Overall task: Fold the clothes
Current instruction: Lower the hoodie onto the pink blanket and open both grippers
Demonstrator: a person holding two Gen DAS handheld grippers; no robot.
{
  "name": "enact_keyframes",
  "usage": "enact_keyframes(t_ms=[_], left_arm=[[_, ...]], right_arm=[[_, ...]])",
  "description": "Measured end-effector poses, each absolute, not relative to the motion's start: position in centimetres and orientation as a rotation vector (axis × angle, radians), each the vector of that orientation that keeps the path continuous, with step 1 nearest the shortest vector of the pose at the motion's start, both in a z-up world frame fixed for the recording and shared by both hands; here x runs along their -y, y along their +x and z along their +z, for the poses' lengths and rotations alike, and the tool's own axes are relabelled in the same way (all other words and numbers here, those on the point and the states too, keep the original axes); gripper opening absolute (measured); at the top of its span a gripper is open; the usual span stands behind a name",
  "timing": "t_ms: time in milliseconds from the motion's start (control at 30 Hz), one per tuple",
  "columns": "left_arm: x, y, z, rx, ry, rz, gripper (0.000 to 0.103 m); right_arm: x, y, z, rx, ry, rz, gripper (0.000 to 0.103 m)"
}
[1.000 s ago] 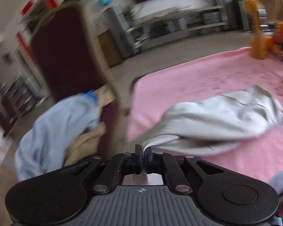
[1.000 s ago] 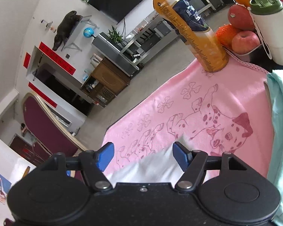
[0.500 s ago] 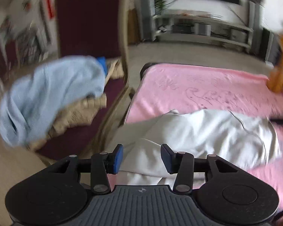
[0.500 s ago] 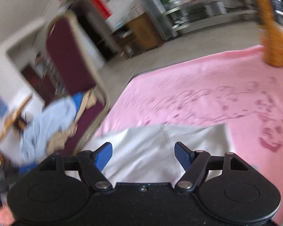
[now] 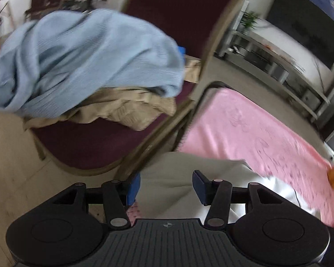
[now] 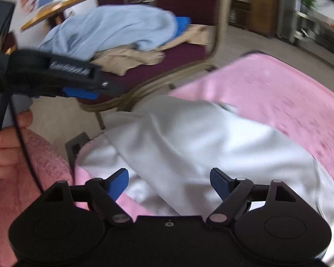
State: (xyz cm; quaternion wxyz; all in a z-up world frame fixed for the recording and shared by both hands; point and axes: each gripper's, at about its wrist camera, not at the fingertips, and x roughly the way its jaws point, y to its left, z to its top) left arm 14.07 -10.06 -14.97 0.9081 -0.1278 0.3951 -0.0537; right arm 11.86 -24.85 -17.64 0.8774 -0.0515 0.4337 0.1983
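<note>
Hovering released, the left gripper (image 5: pixel 165 185) and right gripper (image 6: pixel 169 183), jaws just widening, frame the white garment (image 6: pixel 189 138) below them, draping off the pink blanket's (image 6: pixel 289 89) near edge beside the chair (image 5: pixel 95 142).

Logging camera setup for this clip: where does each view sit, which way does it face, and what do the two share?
Left wrist: on the left hand-held gripper, jaws open, looking down over the white garment toward the chair piled with clothes.
Right wrist: on the right hand-held gripper, jaws open above the white garment; the left hand and its gripper show at left.
Shared: garment, chair, blue clothing, pink blanket.
</note>
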Motion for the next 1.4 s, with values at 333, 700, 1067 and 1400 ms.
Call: enact_keyframes(t_ms=[333,700,1067,1400], left_arm=[[9.1,14.5,-15.5,-0.876,-0.331,-0.180,0.052],[10.0,14.7,-15.1,-0.832,-0.265,-0.158,0.052],[14.1,14.6,-15.9,-0.852,-0.094,-0.239,0.052],[18.8,12.6,-18.2,-0.974,0.007,-0.362,0.057]], right_arm=[[25.0,14.1,-17.0,-0.972,-0.219,0.349,0.005],[38.2,21.2,-7.4,-0.770,0.345,-0.031,0.005],[54.0,17.8,-7.5,-0.560,0.541,-0.579,0.041],[51.6,4.6,-11.3,-0.770,0.514,-0.251,0.065]])
